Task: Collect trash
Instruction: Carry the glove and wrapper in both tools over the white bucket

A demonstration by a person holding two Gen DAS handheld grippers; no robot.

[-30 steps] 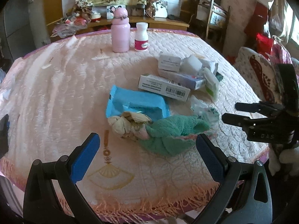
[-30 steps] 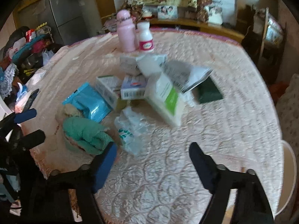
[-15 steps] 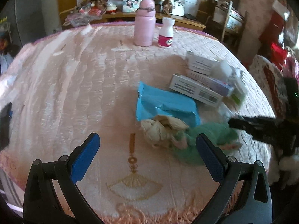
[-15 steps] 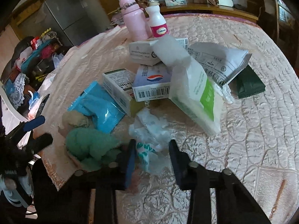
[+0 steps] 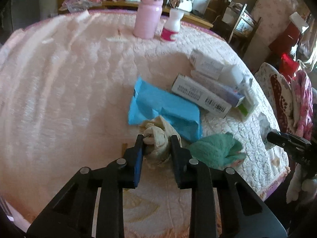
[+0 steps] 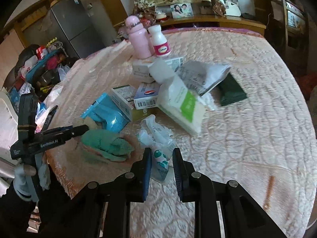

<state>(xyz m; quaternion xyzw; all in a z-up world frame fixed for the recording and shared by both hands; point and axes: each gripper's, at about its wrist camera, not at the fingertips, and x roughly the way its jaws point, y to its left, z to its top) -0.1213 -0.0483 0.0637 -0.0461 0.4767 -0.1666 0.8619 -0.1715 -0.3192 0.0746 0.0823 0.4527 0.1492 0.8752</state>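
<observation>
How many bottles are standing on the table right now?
2. The pink bottle stands at the far side of the table, and the white bottle with a pink label stands right beside it. Others could be hidden behind the pile of boxes.

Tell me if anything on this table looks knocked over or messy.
Yes. The boxes and the white and green packet lie in a jumbled, leaning heap mid-table, with a torn-open foil pouch on top. The pink bottle and white bottle behind stand upright. Nothing looks spilled.
</observation>
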